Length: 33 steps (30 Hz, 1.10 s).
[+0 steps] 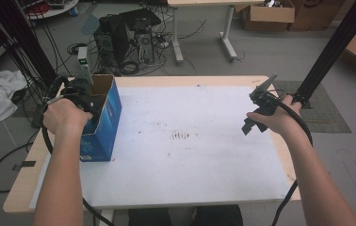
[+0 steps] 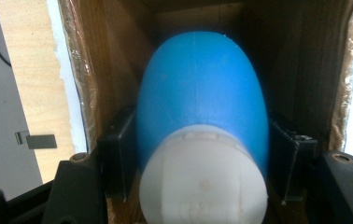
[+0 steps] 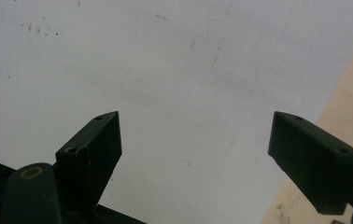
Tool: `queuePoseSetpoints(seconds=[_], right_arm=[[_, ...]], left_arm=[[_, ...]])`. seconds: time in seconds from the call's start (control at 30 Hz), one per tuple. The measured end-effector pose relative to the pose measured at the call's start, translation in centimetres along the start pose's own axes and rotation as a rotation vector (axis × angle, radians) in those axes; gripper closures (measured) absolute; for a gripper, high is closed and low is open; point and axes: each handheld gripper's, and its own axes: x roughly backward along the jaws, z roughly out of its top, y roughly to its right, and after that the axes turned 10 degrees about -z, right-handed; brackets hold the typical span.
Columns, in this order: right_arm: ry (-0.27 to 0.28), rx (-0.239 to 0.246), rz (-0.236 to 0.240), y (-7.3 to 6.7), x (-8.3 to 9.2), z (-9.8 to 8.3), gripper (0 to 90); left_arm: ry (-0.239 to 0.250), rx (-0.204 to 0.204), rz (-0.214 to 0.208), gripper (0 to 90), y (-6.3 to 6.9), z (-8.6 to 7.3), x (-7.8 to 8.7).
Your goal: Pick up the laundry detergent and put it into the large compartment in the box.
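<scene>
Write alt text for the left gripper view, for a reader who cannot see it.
A blue bottle with a white cap sits clamped between the left gripper's two black jaws, inside an open cardboard box. Past the box's wall lies the pale wooden table edge.

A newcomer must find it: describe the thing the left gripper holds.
On the white-topped table, find the open blue carton at its left edge. Inside, the left gripper clamps a smooth blue egg-shaped bottle, white-capped, against bare brown cardboard.
</scene>
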Motion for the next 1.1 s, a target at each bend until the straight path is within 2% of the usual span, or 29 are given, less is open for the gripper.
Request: queuePoseSetpoints(seconds=[0.2, 0.37, 0.63, 0.93, 1.03, 1.1], right_arm=[[0.001, 0.000, 0.002, 0.0, 0.0, -0.1, 17.4], [-0.001, -0.005, 0.003, 0.0, 0.0, -0.1, 17.4], [0.003, 0.004, 0.008, -0.2, 0.1, 0.0, 17.4], [0.010, 0.003, 0.009, -0.2, 0.4, -0.1, 17.4], [0.015, 0.007, 0.008, -0.1, 0.4, -0.2, 17.4], [0.020, 0.008, 0.007, -0.1, 0.5, -0.3, 17.4]], left_arm=[[0.006, 0.002, -0.009, 37.1, 0.2, -0.1, 0.0], [0.001, -0.004, -0.003, 30.0, 0.4, -0.1, 0.2], [0.020, -0.004, -0.007, 25.3, 0.7, -0.3, 1.8], [0.039, -0.054, 0.027, 18.7, 2.4, -0.5, 4.6], [0.051, -0.081, 0.031, 16.8, 3.3, -0.8, 5.7], [0.066, -0.113, 0.034, 15.3, 4.4, -1.2, 6.5]])
